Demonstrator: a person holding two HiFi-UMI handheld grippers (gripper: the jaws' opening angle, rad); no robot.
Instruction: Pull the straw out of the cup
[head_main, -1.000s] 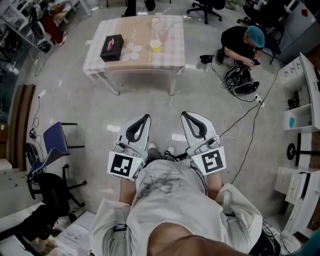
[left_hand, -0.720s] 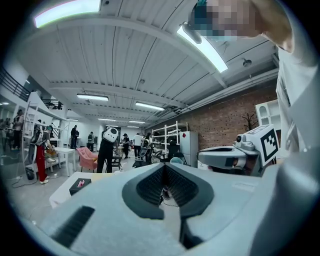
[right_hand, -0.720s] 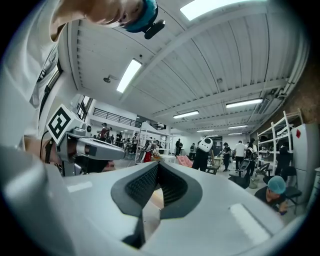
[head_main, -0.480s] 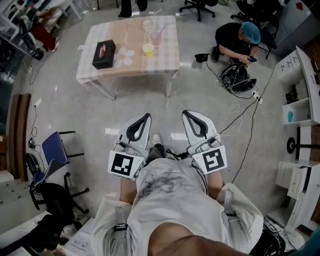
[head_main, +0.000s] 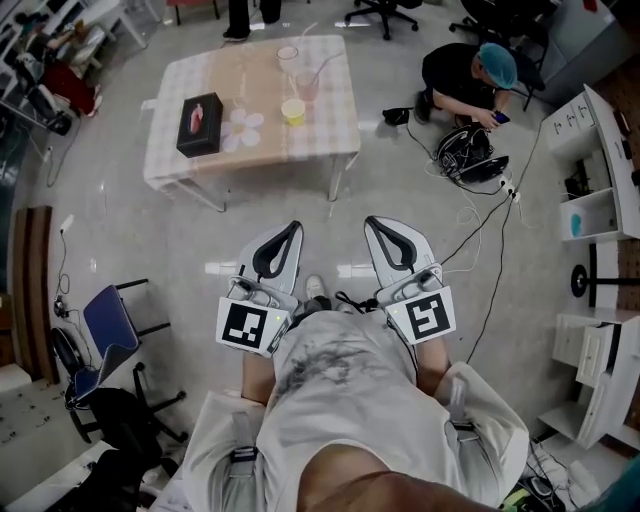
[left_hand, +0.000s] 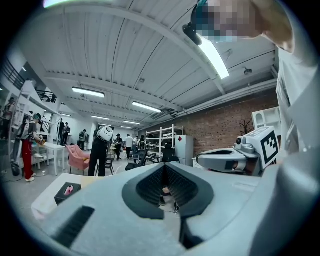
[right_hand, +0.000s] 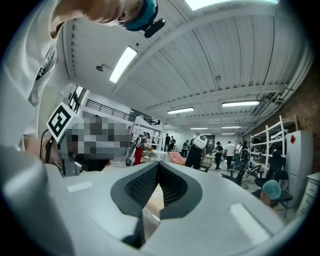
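While both grippers are held side by side in front of the person's body, a stretch of grey floor lies ahead of the fingers.

Tabletop: well ahead of both pairs of fingers, across that floor. Neither gripper touches it.

Crouching person, blue cap: on the floor ahead and to the right of the right fingers, well apart.

Left gripper: the left gripper view shows its fingers pressed together at the tips, leaving only the oval hollow between the ribbed pads. Nothing is pinched and nothing is touched.

Right gripper: the right gripper view shows the same, with its fingers closed tip to tip. They are empty and in contact with nothing.

Black box: on the tabletop, ahead and to the left of the left fingers.

Cups stand in a cluster on the tabletop, ahead of the gap between the two pairs of fingers and nearer the left fingers' line:
- the clear cup is farthest
- the pink cup is just nearer than it
- the yellow cup is nearest the fingers

Straw: seated in the pink cup, leaning away to the right. It is well apart from both grippers.
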